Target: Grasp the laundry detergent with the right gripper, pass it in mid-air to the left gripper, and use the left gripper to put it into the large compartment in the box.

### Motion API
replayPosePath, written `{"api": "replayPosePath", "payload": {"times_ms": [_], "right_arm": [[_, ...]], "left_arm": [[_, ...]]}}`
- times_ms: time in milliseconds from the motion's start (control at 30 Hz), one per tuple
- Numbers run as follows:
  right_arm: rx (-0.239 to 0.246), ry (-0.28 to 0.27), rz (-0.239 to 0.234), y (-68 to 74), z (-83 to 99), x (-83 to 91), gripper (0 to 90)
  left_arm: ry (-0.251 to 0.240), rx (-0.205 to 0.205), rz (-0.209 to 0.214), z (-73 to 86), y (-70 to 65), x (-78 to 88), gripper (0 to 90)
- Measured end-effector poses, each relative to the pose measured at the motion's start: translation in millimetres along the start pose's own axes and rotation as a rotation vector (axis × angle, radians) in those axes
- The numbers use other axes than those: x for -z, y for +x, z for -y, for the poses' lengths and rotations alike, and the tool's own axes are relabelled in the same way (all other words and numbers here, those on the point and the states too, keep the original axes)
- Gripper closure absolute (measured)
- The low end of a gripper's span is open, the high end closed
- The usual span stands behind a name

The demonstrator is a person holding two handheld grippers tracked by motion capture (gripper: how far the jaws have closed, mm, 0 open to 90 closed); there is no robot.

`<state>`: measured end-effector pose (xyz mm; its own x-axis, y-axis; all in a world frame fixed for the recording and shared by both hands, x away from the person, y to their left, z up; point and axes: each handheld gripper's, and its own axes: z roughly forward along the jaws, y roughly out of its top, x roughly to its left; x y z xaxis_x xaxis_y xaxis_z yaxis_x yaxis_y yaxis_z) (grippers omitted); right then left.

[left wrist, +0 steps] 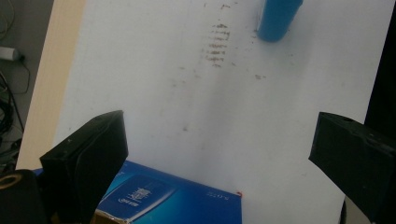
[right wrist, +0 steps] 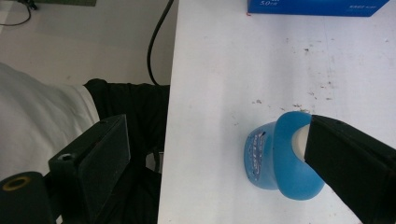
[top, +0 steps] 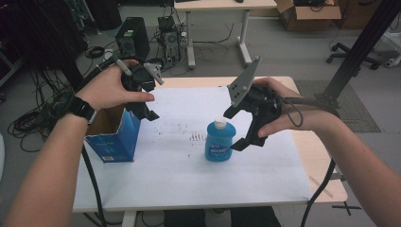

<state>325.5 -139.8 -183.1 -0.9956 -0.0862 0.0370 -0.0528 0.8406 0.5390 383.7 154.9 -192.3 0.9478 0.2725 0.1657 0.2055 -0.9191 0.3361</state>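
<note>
White print on your blue box (right wrist: 317, 6) reading "5.0" plus smaller letters too blurred to read, a white label on your blue bottle (top: 219, 149) with illegible lettering, faint unreadable print along the box face in your left gripper view.

Blue bottle (top: 220, 141), white cap, upright mid-table; open blue box (top: 115, 131) upright at left edge, well apart.

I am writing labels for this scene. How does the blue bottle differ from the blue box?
The blue bottle is rounded with a white cap; the blue box is square-edged with its top open. The bottle stands near the table's middle, the box at its left edge. The bottle looks smaller. Both are blue and upright.
</note>
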Motion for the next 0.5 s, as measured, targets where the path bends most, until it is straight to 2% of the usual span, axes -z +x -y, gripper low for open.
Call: {"api": "replayPosePath", "payload": {"times_ms": [200, 500], "right_arm": [[0.002, -0.018, -0.003, -1.1, 4.5, 0.5, 6.5], [0.002, -0.093, 0.014, -10.0, 18.8, 6.2, 5.9]], "left_arm": [[-0.001, -0.005, 0.002, -1.4, -0.8, 0.5, 4.0], [-0.009, 0.0, -0.001, -3.8, -2.6, 0.0, 3.9]]}}
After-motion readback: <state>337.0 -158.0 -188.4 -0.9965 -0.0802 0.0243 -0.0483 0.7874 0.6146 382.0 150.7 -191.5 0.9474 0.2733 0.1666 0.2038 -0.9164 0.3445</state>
